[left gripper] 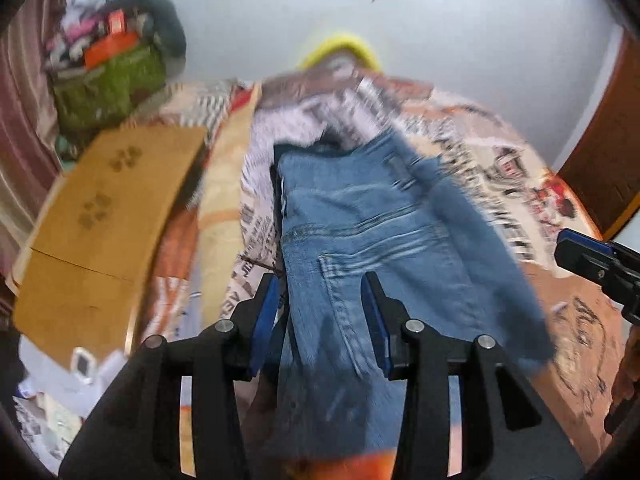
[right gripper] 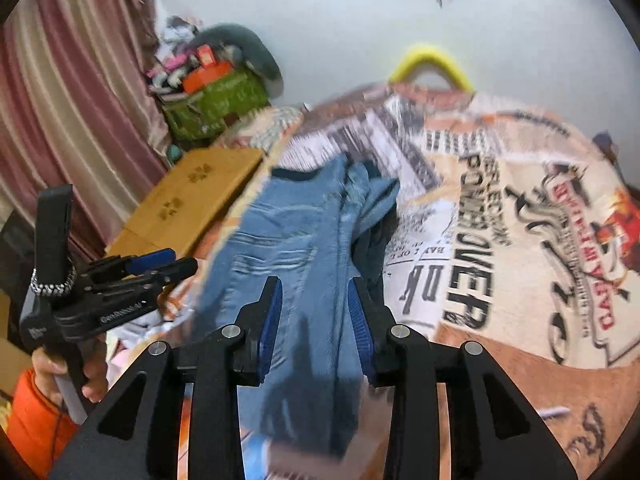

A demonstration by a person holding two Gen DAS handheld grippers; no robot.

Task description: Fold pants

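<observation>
The blue denim pants [left gripper: 360, 240] lie lengthwise on a bed covered by a printed blanket with newspaper-style lettering in cream, orange and black [left gripper: 500, 168]. In the left wrist view they fill the centre of the frame, running from the middle down to the lower edge; a seam and a pocket edge show on the cloth, and the far end sits bunched near the frame's centre. In the right wrist view the pants [right gripper: 304, 240] occupy the centre and lower centre, with a rumpled fold and a dark inner layer at their upper right.

The left gripper [left gripper: 322, 320], black with blue pads, has its jaws apart, one on each side of the denim at lower centre; the cloth passes between them, and motion blur hides whether the pads touch it. The right gripper [right gripper: 316, 312] likewise stands with its jaws apart, straddling the denim in the lower centre of its own view. The right gripper also shows at the right edge of the left wrist view, and the left one at the left of the right wrist view, held by a hand [right gripper: 64, 376] in an orange sleeve.

A flat tan cardboard box [left gripper: 108, 220] lies at the left. A green bag piled with clutter [left gripper: 112, 88] sits at upper left, beside pink striped curtains [right gripper: 68, 100]. A yellow curved object [right gripper: 432, 64] rises behind the blanket against the white wall [left gripper: 280, 8].
</observation>
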